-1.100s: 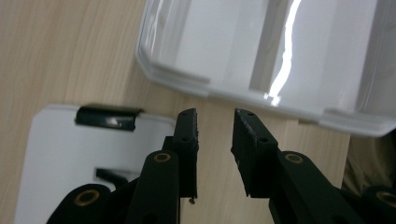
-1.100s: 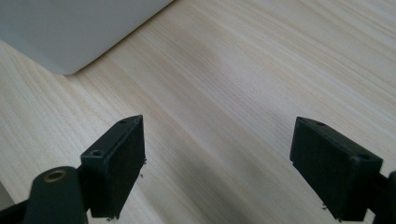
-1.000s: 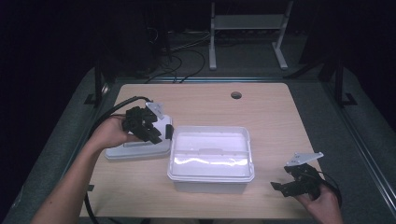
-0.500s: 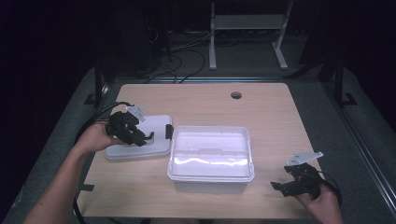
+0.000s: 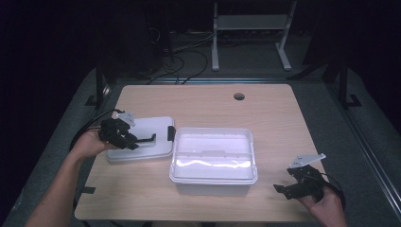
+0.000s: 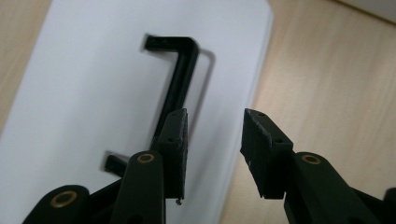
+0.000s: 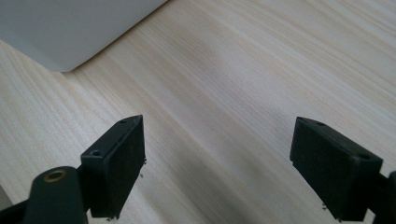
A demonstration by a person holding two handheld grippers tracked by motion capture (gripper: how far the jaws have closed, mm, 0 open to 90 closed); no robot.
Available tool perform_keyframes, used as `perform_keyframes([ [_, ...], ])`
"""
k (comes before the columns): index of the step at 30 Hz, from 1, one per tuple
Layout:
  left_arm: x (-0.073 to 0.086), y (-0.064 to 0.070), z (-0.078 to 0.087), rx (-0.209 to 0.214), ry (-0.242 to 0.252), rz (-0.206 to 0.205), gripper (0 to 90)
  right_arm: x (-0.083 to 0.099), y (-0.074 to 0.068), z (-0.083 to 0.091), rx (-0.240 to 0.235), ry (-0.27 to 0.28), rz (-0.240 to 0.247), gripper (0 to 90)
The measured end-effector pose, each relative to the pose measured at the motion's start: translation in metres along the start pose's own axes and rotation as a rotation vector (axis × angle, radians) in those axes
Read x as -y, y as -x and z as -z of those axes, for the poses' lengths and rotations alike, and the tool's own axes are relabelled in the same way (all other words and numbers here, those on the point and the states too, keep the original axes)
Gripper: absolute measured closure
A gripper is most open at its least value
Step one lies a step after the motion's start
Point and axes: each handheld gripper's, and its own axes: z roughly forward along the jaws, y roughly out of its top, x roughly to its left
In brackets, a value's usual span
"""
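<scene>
Dark room, wood table (image 5: 283,123): your left gripper (image 6: 212,140), jaws apart, sits over lid (image 5: 158,130) w/ black handle (image 6: 180,79). Right gripper (image 7: 217,170) wide open, idle. Next: close on handle.

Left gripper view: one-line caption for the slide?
Open left gripper poised over a white lid, its jaws beside the lid's black handle, wooden table to the right.
</scene>
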Motion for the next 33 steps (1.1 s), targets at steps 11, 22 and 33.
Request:
perform_keyframes([
  [11, 0.003, -0.013, -0.018, -0.01, -0.018, -0.002, 59.5, 0.002, 0.0, 0.001, 0.001, -0.001, -0.001, 17.6],
  [22, -0.003, -0.02, -0.034, -0.04, -0.075, -0.025, 53.8, 0.001, -0.001, 0.0, -0.014, -0.004, 0.004, 17.6],
  [33, -0.007, -0.019, -0.039, -0.045, -0.142, -0.062, 72.2, 0.002, 0.0, 0.0, -0.017, -0.002, 0.002, 17.6],
])
